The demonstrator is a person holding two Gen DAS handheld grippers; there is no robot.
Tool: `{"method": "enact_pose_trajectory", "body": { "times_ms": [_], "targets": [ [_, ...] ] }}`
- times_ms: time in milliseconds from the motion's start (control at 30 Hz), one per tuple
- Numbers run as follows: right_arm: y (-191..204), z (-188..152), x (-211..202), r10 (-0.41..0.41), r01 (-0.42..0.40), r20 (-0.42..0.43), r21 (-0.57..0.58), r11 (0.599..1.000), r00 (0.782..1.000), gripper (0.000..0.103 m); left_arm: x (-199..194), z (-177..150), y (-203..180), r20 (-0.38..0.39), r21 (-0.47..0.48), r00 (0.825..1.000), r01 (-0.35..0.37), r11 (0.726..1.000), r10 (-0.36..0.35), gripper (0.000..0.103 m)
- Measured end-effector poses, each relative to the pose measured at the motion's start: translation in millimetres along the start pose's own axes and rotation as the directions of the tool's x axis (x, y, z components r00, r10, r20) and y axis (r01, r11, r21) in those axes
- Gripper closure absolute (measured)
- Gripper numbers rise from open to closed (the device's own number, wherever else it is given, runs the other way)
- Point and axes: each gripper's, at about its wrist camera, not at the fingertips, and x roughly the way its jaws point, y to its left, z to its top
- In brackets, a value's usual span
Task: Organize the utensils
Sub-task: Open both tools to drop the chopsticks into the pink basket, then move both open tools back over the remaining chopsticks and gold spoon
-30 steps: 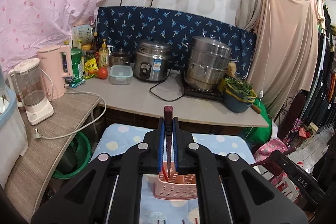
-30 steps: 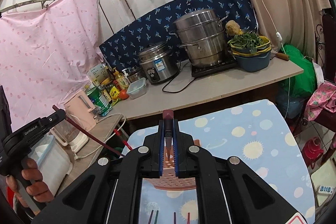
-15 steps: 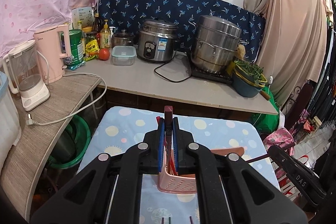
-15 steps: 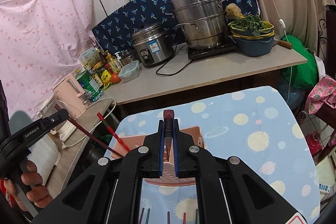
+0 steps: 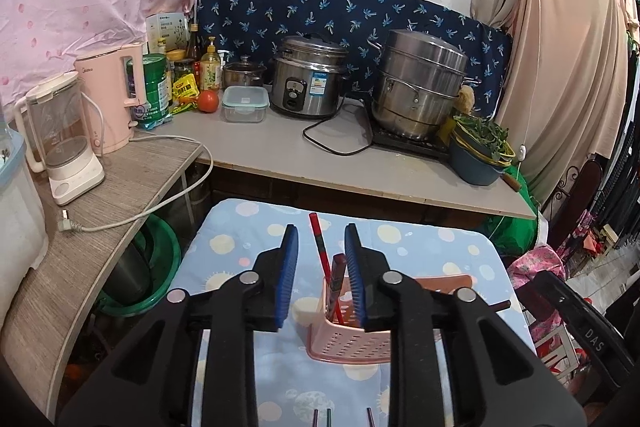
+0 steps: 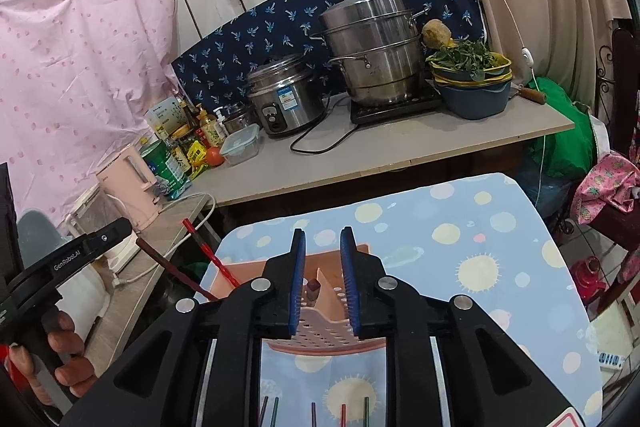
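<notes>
Both the left gripper [image 5: 321, 275] and right gripper [image 6: 322, 281] gape wide and empty above the pink perforated plastic utensil holder [image 5: 352, 341], which holds red chopsticks [image 5: 325, 259], while several coloured chopsticks [image 6: 314, 411] lie unsorted on the dotted blue tablecloth [image 6: 460, 227].

The right claw [image 6: 322, 277] gapes over the pink holder [image 6: 324, 327], a dark chopstick [image 6: 313, 287] standing inside.

We're in a cramped home kitchen: rice cooker [image 5: 308, 87], steamer pot [image 5: 420, 83], pink kettle [image 5: 112, 95] and condiment bottles [image 5: 200, 67] crowding the counter [image 5: 320, 155].
</notes>
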Motion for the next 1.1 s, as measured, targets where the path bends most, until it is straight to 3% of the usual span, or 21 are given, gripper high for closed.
{"method": "enact_pose_trajectory", "body": {
  "times_ms": [233, 567, 1100],
  "targets": [
    [-4, -14, -22, -0.022, 0.022, -0.001, -0.013, 1.0, 1.0, 0.083, -17, -10, 2, -0.002, 0.004, 1.0, 0.001, 1.0, -0.001, 0.078],
    [-8, -58, -46, -0.023, 0.022, -0.072, -0.018, 1.0, 0.997, 0.083, -44, -46, 8, -0.035, 0.02, 0.999, -0.006, 1.0, 0.007, 0.077],
    [-22, -164, -70, -0.069, 0.065, -0.262, -0.024, 0.998, 0.963, 0.083, -57, -148, 20, -0.205, 0.075, 0.978, -0.026, 0.997, 0.041, 0.075]
  ]
}}
